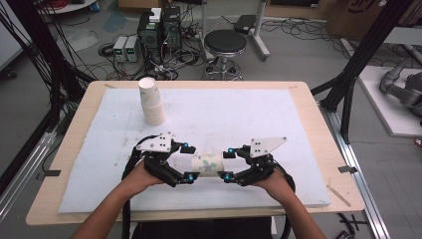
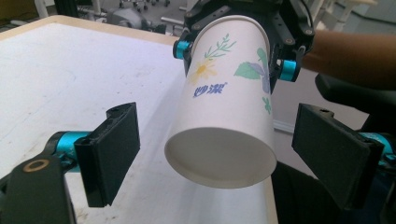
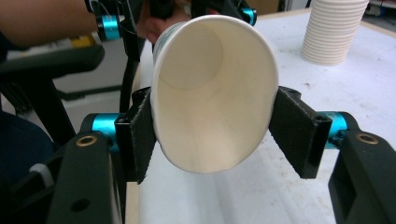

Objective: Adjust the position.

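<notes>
The right gripper (image 3: 212, 135) is clamped on the rim end of a flower-printed paper cup (image 3: 212, 100), and the mouth is squeezed into an oval by the pads (image 3: 136, 137) on either side. The cup is carried lying level above the white mat (image 1: 239, 114), its base turned toward the left gripper (image 2: 217, 156). That gripper stands released: its jaws are spread wide of the cup's base, one to each side, with clear gaps to the wall, so the cup (image 2: 229, 107) is borne by the right gripper alone. The arrangement reads as a handover between the two tools, the grip having passed to the rim end so the base end is freed. Beyond both grippers, well apart across the mat, a tall stack of paper cups (image 1: 152, 102) stands mouth down, probably the place where this cup belongs.
</notes>
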Action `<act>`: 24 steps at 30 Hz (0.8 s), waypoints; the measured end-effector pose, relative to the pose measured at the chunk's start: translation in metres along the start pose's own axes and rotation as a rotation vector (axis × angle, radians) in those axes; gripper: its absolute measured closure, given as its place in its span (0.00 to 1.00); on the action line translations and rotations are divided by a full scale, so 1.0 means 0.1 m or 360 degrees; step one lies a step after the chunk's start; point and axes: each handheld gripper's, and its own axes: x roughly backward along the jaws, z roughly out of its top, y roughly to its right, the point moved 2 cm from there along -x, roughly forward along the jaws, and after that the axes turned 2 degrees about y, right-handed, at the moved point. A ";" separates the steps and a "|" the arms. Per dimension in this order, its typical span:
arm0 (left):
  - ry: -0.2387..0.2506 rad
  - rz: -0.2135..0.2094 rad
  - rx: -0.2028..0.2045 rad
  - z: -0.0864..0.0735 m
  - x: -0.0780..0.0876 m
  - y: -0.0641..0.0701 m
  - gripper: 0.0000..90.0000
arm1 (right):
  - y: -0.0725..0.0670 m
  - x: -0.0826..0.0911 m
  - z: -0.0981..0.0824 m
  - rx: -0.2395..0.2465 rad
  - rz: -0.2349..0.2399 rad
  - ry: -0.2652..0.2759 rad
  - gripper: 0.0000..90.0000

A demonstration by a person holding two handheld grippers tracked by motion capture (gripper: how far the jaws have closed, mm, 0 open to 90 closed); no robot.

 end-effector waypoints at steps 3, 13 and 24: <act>-0.0045 0.0015 -0.0016 0.00 0.01 0.00 0.17 | 0.00 -0.03 0.05 0.0035 -0.0012 -0.0079 0.39; -0.0218 0.0046 -0.0106 0.01 -0.03 0.00 0.17 | 0.01 -0.10 0.22 0.0127 -0.0043 -0.0311 0.39; -0.0370 0.0073 -0.0167 0.02 -0.10 -0.01 0.18 | 0.01 -0.24 0.39 0.0224 -0.0077 -0.0615 0.38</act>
